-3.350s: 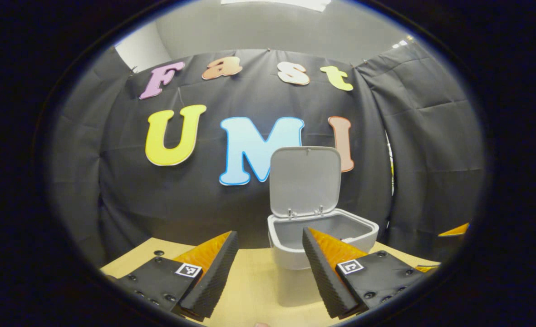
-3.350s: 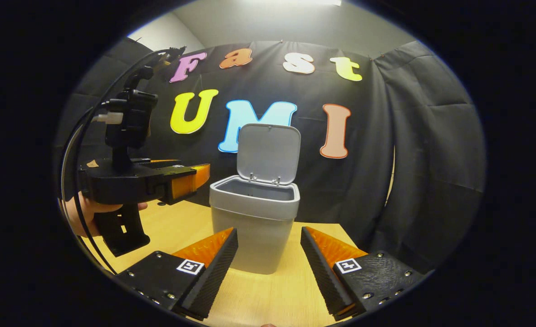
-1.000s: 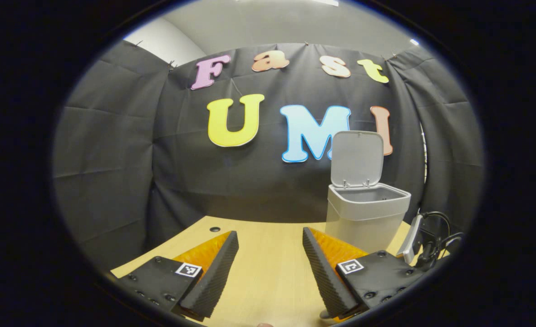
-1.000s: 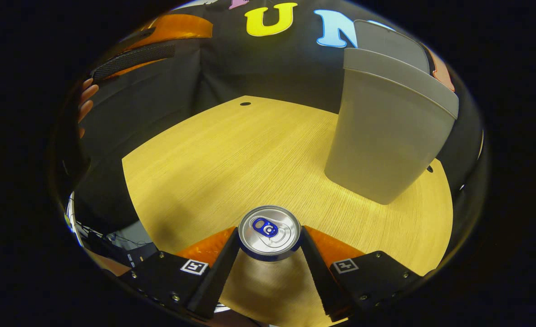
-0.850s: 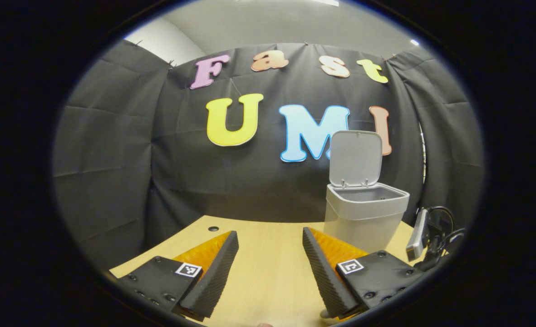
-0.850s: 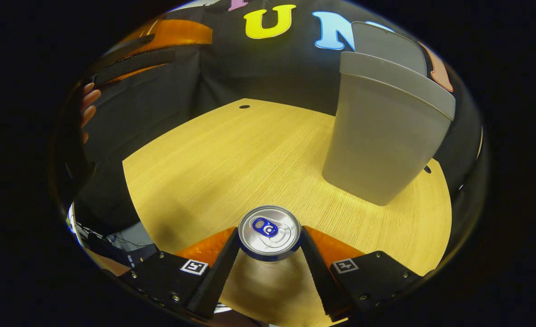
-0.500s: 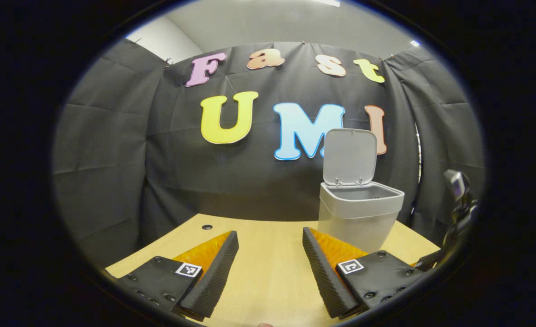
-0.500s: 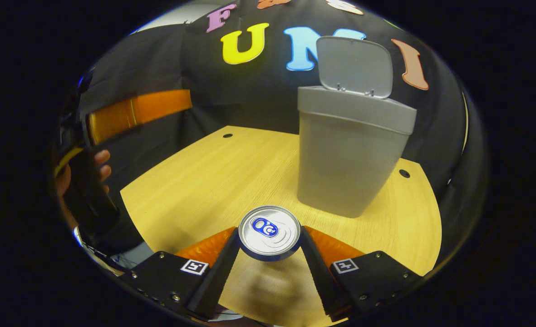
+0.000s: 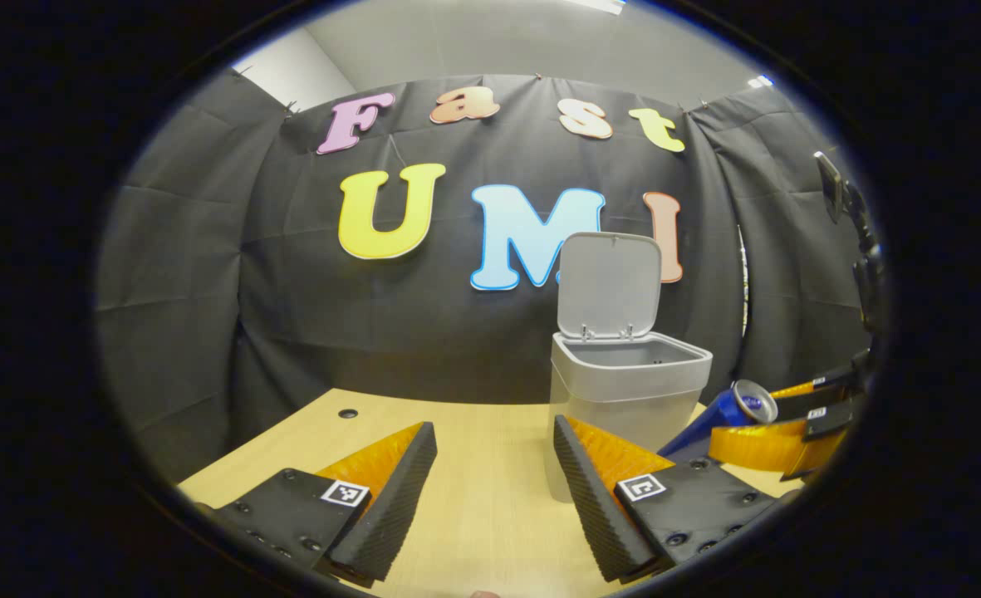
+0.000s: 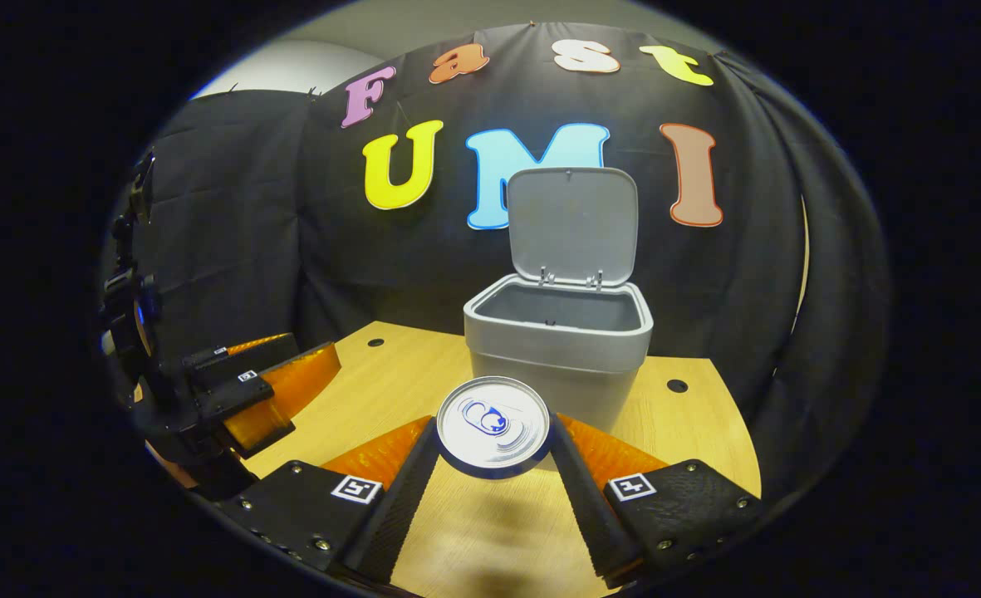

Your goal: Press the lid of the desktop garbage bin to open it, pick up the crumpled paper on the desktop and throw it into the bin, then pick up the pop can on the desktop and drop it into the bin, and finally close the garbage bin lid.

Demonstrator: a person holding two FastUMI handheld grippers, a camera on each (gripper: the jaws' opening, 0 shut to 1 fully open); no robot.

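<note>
Silver and blue metal, the pop can (image 10: pixel 493 426) is clamped between the jaws of the right gripper (image 10: pixel 493 465), one finger pressed to each side, its round top with a blue pull tab facing the camera in the right gripper view. In the left gripper view the same can (image 9: pixel 718 418) shows at the far right, tilted, blue-bodied with a silver rim, held off the worktop (image 9: pixel 473 490) just right of the bin. The garbage bin (image 10: pixel 558 349) is pale grey plastic, standing on the light wooden worktop (image 10: pixel 698 432) toward its far edge, directly beyond the can in the right gripper view. Its lid (image 10: pixel 571 224) stands upright on two small hinges at the far rim, leaving the mouth open; the inside that shows is a plain grey wall. The left gripper (image 9: pixel 494 490) has its jaws apart with nothing between them, bare worktop showing in the gap, and the bin (image 9: pixel 627 390) stands beyond its right finger. In the right gripper view that gripper (image 10: pixel 245 390) sits at the left, near the worktop's left edge and well apart from the bin. Small dark round holes (image 10: pixel 677 386) mark the worktop near the bin. Square black-and-white markers (image 10: pixel 355 488) sit on the finger mounts; any print on the can is too small to read.
</note>
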